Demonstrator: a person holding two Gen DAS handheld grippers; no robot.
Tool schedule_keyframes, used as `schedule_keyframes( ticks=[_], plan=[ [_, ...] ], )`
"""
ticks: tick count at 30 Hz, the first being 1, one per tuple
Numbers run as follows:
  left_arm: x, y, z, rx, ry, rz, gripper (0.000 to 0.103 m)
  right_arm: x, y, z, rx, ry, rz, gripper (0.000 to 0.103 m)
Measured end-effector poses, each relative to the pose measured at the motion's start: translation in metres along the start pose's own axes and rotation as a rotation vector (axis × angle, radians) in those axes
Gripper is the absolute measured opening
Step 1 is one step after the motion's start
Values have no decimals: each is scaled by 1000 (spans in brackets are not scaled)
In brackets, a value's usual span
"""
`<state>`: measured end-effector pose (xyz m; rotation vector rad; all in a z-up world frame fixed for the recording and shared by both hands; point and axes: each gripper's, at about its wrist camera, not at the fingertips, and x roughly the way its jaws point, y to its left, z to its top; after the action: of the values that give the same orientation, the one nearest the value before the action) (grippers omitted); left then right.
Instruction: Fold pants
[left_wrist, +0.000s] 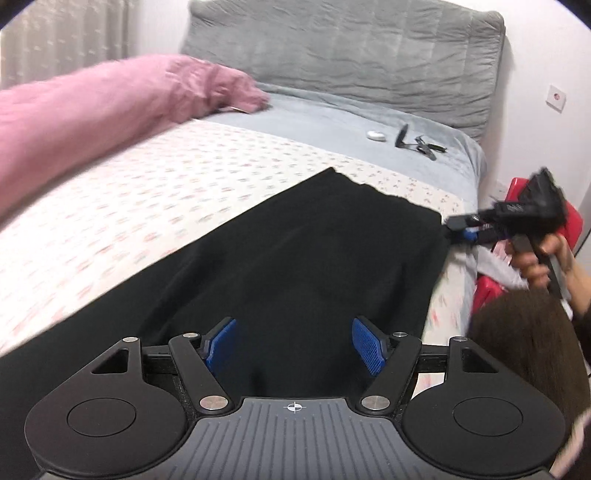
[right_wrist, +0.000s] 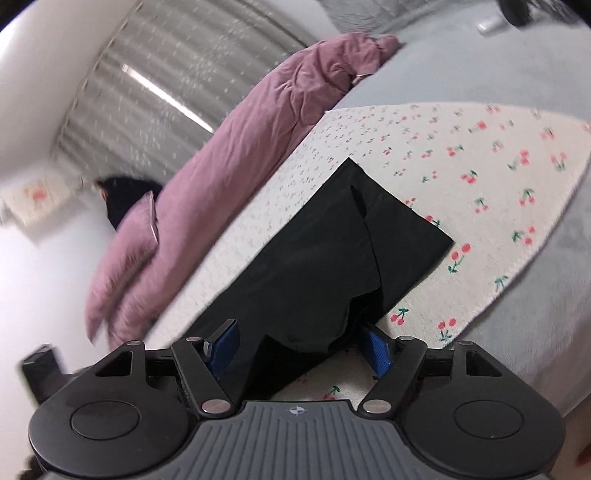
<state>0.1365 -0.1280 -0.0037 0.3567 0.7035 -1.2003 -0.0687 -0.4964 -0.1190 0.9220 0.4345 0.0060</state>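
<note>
On the cherry-print sheet (right_wrist: 480, 155) covering the middle of the bed lay the black pants (left_wrist: 295, 258), spread flat as a long dark strip running lengthwise over the sheet. Using the pants as the landmark: the left gripper (left_wrist: 294, 345) hung just above their near end, its two blue pads (left_wrist: 367, 345) spread wide apart with black cloth visible below the gap and neither pad pressing on it. At the far right corner of the pants, seen from the left wrist camera, the right gripper (left_wrist: 460, 229) reached in from the bed's edge, held by a person's hand (left_wrist: 535, 258). From the right wrist camera, that gripper (right_wrist: 299, 350) also stood with its fingers apart; a bunched fold of the pants (right_wrist: 332, 258) lay between the blue pads, and neither pad appeared to clamp it. Beyond the pants, toward the wall side, a rumpled pink duvet (left_wrist: 92, 122) ran along the sheet. Past the far end of the pants, a pale blue-grey blanket (left_wrist: 332, 114) covered the head of the bed, with a small white round object (left_wrist: 376, 135) and a black folded item (left_wrist: 417, 142) resting on it. Behind those stood a grey padded headboard (left_wrist: 351, 48). To the right of the pants, off the bed, something red (left_wrist: 517, 192) showed behind the hand
</note>
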Motion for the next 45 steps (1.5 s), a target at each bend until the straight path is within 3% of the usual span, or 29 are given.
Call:
schedule_keyframes(
  ticks=[10, 14, 21, 22, 24, 25, 26, 27, 31, 37, 45],
  plan=[
    [141, 8, 93, 61, 41, -91, 67, -17, -5, 19, 72, 77, -13, 73],
    [177, 3, 119, 93, 55, -115, 64, -12, -12, 20, 130, 134, 5, 64],
    [239, -6, 150, 123, 139, -190, 37, -17, -17, 26, 175, 136, 5, 53],
    [245, -7, 151, 127, 154, -203, 31, -15, -16, 27, 167, 146, -4, 44],
    [253, -12, 152, 139, 163, -231, 25, -10, -13, 27, 138, 179, -28, 25],
    [255, -15, 153, 143, 166, -247, 15, -7, -11, 27, 113, 195, -49, 9],
    [256, -18, 153, 142, 169, -271, 7, -6, -7, 25, 79, 208, -74, 6],
    [257, -21, 153, 143, 169, -282, 0, -6, -2, 23, 44, 210, -104, 5],
    [249, -32, 149, 182, 110, -255, 0, -15, 11, 23, -53, 169, -177, 4],
    [233, -19, 166, 76, -31, -205, 0, -21, 22, 38, -160, 81, -252, 3],
    [254, -20, 172, 66, -33, -94, 0, 1, 29, 42, -304, 69, -385, 2]
  ],
)
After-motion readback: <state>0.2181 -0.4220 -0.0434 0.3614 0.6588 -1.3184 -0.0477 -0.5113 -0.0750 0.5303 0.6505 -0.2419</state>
